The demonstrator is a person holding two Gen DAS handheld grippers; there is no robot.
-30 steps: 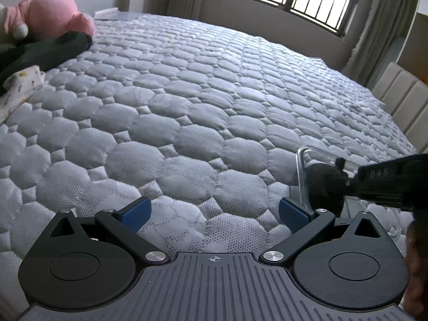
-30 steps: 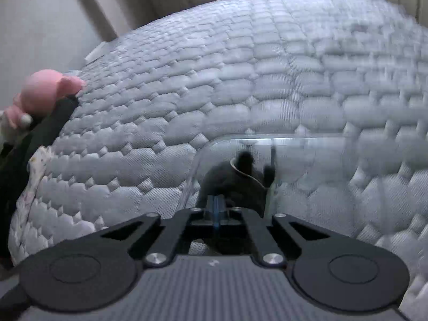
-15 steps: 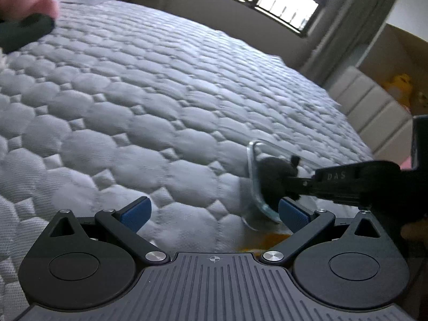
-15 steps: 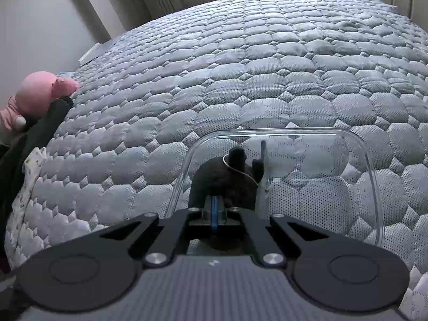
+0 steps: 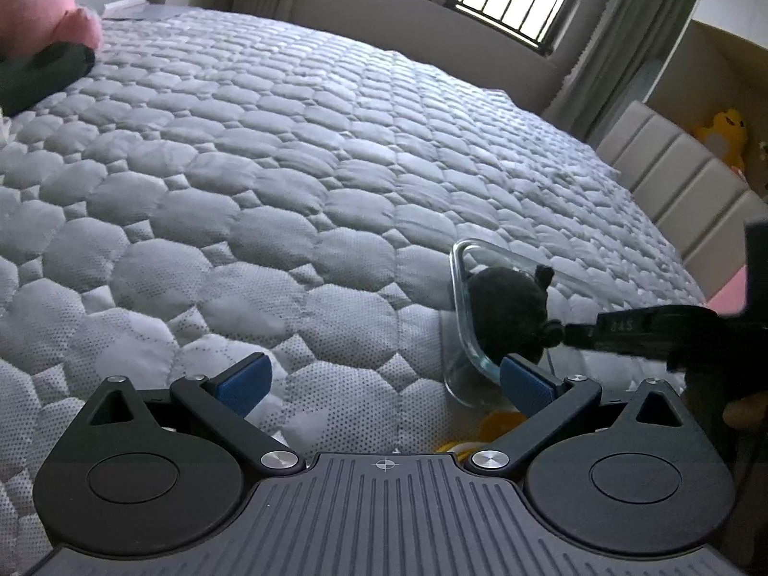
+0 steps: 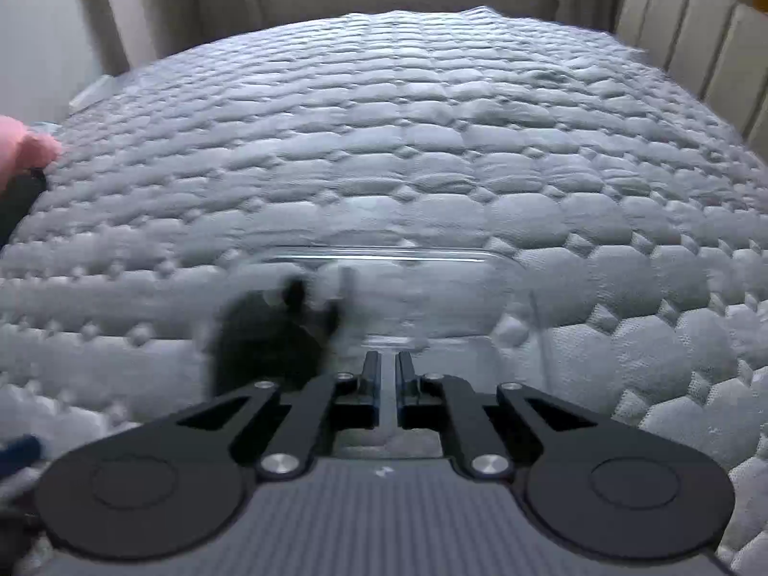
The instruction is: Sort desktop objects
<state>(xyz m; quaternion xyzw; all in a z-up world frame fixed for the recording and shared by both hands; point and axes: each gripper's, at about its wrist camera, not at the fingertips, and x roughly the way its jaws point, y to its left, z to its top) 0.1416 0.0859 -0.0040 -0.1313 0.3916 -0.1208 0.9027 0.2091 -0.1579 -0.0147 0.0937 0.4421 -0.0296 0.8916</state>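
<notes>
Black toy lay inside glass dish on the bed. Right gripper fingers slightly apart, empty; left gripper wide open. A yellow thing looked unsorted

One clear container, one black plush, two tongs.

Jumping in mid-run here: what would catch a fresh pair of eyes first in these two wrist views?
The clear glass container on the grey quilted bed, just ahead of the right side of the open left gripper, with a black fuzzy toy inside it. The right gripper sits at that container's near edge, its jaws only a narrow slit apart beside the toy. Far left on the bed lies a pink plush.
</notes>
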